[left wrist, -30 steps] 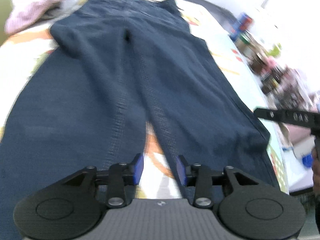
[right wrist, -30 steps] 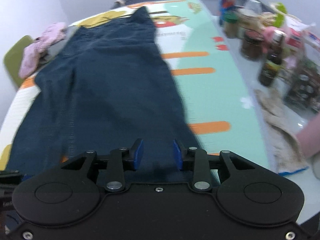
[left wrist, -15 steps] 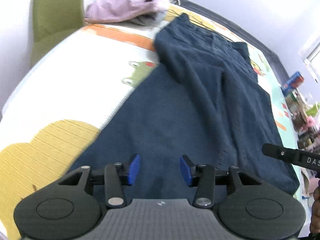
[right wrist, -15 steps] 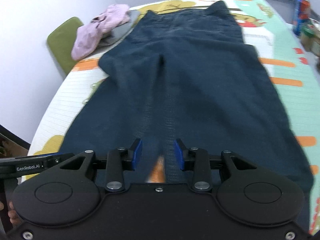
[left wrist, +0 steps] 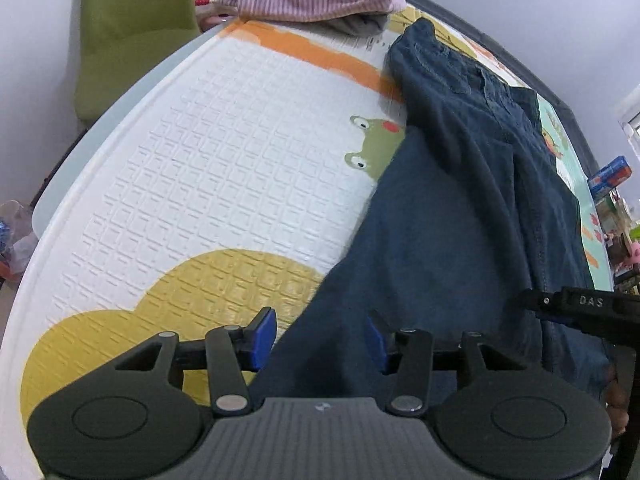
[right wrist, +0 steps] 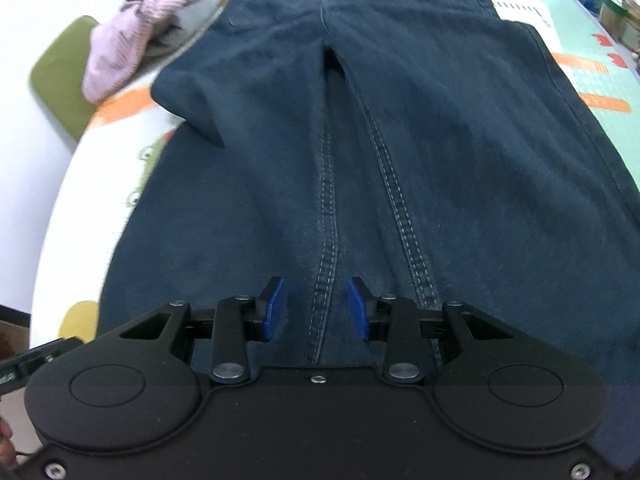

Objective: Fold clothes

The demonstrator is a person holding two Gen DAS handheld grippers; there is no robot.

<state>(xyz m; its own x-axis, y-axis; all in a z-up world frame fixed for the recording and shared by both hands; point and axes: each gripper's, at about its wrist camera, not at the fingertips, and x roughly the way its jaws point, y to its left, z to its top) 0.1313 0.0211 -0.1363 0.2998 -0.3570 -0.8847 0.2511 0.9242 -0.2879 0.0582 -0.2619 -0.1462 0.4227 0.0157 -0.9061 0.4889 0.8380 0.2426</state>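
On the play mat point(left wrist: 224, 168), limp, heavyish jeans point(right wrist: 400, 160) suit hem-edge pinches; left gripper point(left wrist: 320, 338) and right gripper point(right wrist: 316, 308) seemingly gape empty.

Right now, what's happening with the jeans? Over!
Left gripper open over jeans outer edge. Right gripper open above inner seam. Jeans flat, unfolded. Nothing blocking.

Dark blue denim jeans point(right wrist: 400, 140): hems hidden under the gripper bodies in both views, waistband cut by top edge. Right-wrist frame motion-blurred. Colourful bottles and cans point(left wrist: 610, 184) at table edge too small to identify.
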